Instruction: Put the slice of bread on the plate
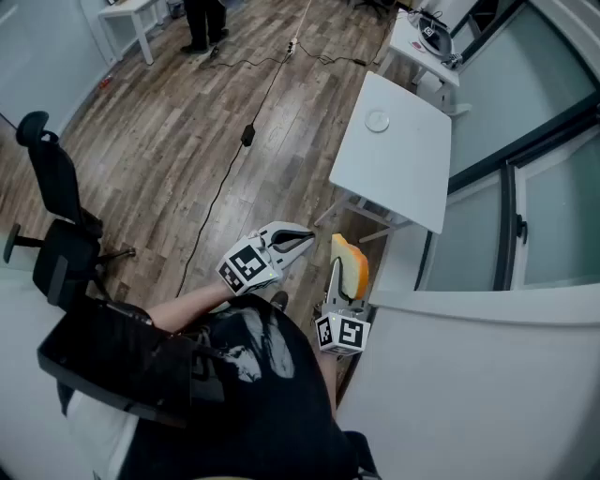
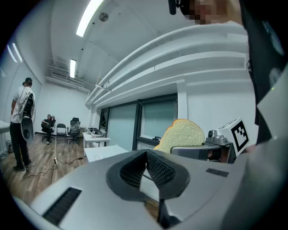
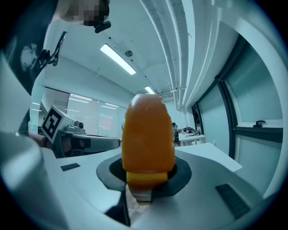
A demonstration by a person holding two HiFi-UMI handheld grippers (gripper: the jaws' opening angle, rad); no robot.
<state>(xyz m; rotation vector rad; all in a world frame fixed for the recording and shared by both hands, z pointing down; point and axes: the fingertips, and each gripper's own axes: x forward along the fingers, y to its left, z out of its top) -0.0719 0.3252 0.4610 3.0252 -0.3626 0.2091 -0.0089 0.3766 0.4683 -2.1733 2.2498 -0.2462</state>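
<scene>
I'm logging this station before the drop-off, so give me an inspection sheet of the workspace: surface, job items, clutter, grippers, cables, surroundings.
Surface: white table, ahead of the person.
Job's things: slice of bread upright in the right gripper; plate on the white table, looks empty.
Clutter: nothing seen.
Grippers: left gripper fingers together, empty; right gripper fingers closed on the bread.
Cables: black cable across the wood floor.
Surroundings: office chair, standing person, second table, glass partition.
</scene>
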